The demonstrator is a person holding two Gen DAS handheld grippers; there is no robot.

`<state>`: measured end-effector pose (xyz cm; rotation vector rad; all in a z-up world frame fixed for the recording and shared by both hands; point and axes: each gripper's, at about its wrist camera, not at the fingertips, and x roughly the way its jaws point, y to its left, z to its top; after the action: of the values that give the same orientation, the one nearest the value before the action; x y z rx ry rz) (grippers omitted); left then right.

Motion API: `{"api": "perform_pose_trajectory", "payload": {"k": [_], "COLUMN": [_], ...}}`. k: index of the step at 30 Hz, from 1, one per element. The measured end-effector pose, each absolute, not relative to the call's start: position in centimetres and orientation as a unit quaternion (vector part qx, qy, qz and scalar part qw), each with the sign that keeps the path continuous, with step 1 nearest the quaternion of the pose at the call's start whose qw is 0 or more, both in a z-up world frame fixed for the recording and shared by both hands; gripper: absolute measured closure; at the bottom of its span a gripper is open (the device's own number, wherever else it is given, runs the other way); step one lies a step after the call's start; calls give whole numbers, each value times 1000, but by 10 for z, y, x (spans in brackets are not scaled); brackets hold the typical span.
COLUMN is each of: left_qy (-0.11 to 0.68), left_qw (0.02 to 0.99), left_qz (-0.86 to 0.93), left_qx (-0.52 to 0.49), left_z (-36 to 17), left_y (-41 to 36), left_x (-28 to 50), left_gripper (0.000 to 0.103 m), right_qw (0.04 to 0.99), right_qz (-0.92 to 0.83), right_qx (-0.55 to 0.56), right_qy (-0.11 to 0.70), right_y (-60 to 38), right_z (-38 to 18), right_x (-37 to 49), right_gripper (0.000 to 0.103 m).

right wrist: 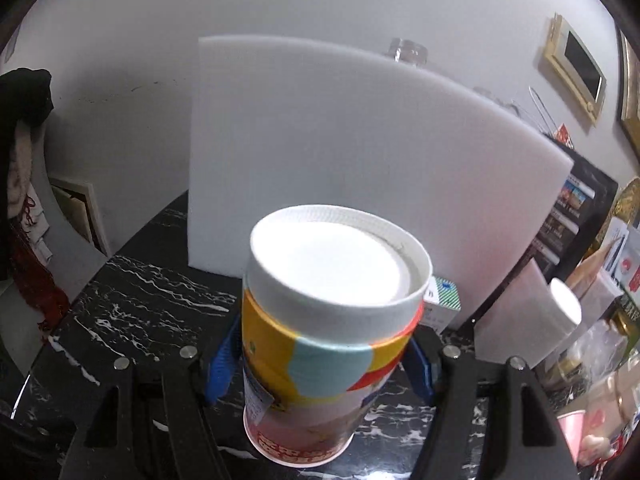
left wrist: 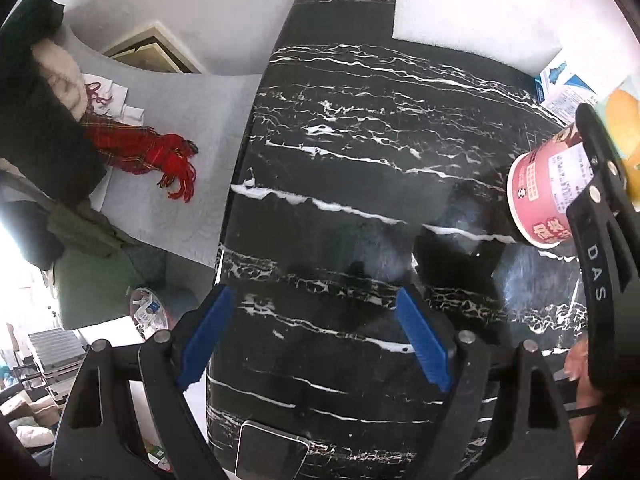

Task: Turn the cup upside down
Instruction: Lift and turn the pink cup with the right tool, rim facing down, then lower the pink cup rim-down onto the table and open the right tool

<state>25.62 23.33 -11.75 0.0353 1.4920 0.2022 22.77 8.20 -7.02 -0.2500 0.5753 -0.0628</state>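
A colourful paper cup (right wrist: 320,344) stands upside down, its white recessed base up and its pink rim down on the black marble table (right wrist: 132,288). My right gripper (right wrist: 320,364) is shut on the cup, a blue pad (right wrist: 222,360) pressed on each side. In the left wrist view the cup (left wrist: 548,192) shows at the right edge, held by the right gripper's black fingers (left wrist: 600,184). My left gripper (left wrist: 316,336) is open and empty over the table, its blue pads (left wrist: 208,332) wide apart, well to the left of the cup.
A white foam board (right wrist: 360,168) stands upright behind the cup. Boxes, a white cup (right wrist: 564,304) and packets crowd the right side. A dark phone (left wrist: 272,452) lies near the table's front edge. A red scarf (left wrist: 140,148) lies on the grey seat to the left.
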Motion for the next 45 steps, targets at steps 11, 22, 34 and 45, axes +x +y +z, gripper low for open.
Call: {"api": "perform_pose_trajectory", "payload": {"k": [11,22,34,45], "left_qy": [682,677,659,622], "left_qw": [726,730,747,779], "left_qz": [84,78,69,52], "left_qx": [27,46,56,63], "left_z": [-124,-105,-66,-9], "left_y": [225,212,193,173], "left_x": [256,243,224,193], "left_gripper": [20,20,20,20], "right_qw": [954,935,925,921], "right_qz": [-31,-5,17,-9], "right_qx": [-123,-112,-96,-72], "right_qy": [273,337,366,382], "right_y": [77,69,58,28], "right_z": [-71,-59,-29,25], "right_x": [209,209,190,154], "right_gripper": [31,31,24,24]}}
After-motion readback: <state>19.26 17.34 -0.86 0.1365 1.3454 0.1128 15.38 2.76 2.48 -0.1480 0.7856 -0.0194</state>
